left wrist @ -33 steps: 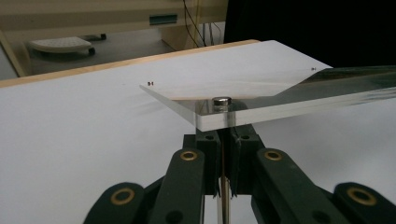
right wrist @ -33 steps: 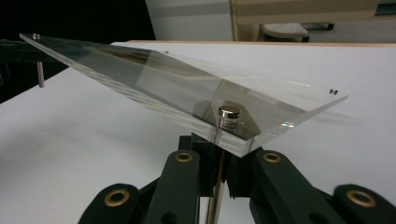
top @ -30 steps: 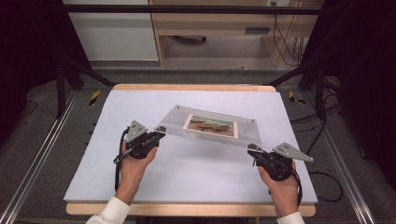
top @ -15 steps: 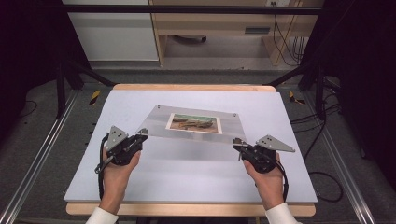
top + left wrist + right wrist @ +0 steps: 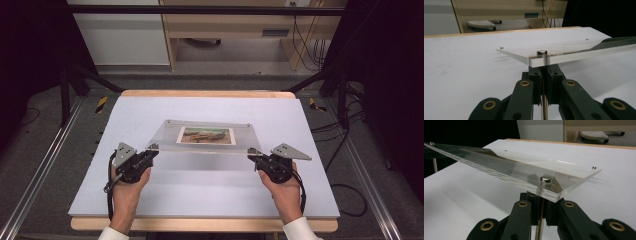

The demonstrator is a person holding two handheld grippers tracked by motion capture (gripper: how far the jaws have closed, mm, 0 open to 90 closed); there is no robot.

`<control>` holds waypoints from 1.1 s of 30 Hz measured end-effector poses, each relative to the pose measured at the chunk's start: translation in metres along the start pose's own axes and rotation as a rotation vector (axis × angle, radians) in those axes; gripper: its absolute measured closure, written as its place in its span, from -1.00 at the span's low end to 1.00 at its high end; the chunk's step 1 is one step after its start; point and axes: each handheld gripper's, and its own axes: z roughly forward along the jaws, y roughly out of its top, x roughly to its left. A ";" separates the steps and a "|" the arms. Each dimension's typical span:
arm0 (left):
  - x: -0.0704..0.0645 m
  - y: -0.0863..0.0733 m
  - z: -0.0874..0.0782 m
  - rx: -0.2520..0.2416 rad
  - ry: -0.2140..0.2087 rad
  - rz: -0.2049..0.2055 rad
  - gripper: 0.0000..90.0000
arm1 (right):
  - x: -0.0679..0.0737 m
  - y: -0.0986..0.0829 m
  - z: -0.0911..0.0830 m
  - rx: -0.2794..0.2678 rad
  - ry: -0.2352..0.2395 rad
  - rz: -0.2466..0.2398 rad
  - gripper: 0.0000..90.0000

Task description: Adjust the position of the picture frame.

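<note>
Centrally, a clear acrylic frame [image 5: 207, 136] hung above the white table [image 5: 200, 200], a flat rectangular slab with polished, glassy edges and a small landscape print [image 5: 206, 135] sandwiched at its middle. Round metal studs sat at its corners; in the left gripper view one silver stud [image 5: 541, 53] capped the near corner, and in the right gripper view another stud [image 5: 546, 180] did the same on the opposite near corner. The slab's near edge was raised off the table, and whether its far edge touched the surface could not be told. The left gripper [image 5: 150, 152] was clenched on the near-left corner, its black jaws pressed together around the post under the stud. The right gripper [image 5: 254, 156] was likewise clamped on the near-right corner. Each hand came in from the table's near edge, the left hand [image 5: 126, 187] and right hand [image 5: 284, 186] wrapped around the gripper bodies, with white sleeves at the wrists and grey three-cornered plates on top. The table was matte, with a pale wood rim.
</note>
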 end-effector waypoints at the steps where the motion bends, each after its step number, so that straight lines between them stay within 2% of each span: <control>1: 0.000 -0.001 0.001 0.007 0.000 0.002 0.86 | -0.001 -0.001 0.001 0.006 0.001 0.002 0.87; 7: -0.003 -0.009 0.002 0.029 -0.001 0.001 0.85 | -0.005 -0.006 0.002 0.027 -0.002 0.011 0.87; 11: -0.003 -0.011 -0.001 0.027 0.000 0.000 0.85 | -0.005 -0.009 0.003 0.034 0.006 0.014 0.87; 16: -0.006 -0.019 -0.005 0.037 0.013 0.009 0.85 | -0.003 -0.014 0.002 0.051 0.009 -0.001 0.87; 25: -0.007 -0.030 -0.008 0.113 -0.006 0.025 0.85 | -0.001 -0.026 0.001 0.126 0.015 0.002 0.88; 29: -0.007 -0.035 -0.008 0.151 -0.017 0.064 0.85 | -0.002 -0.033 0.001 0.167 0.024 -0.005 0.88; 31: -0.006 -0.036 -0.008 0.155 -0.029 0.051 0.85 | -0.002 -0.034 0.001 0.176 0.023 -0.006 0.88; 33: -0.006 -0.038 -0.008 0.168 -0.032 0.056 0.85 | -0.002 -0.034 0.001 0.187 0.022 -0.002 0.88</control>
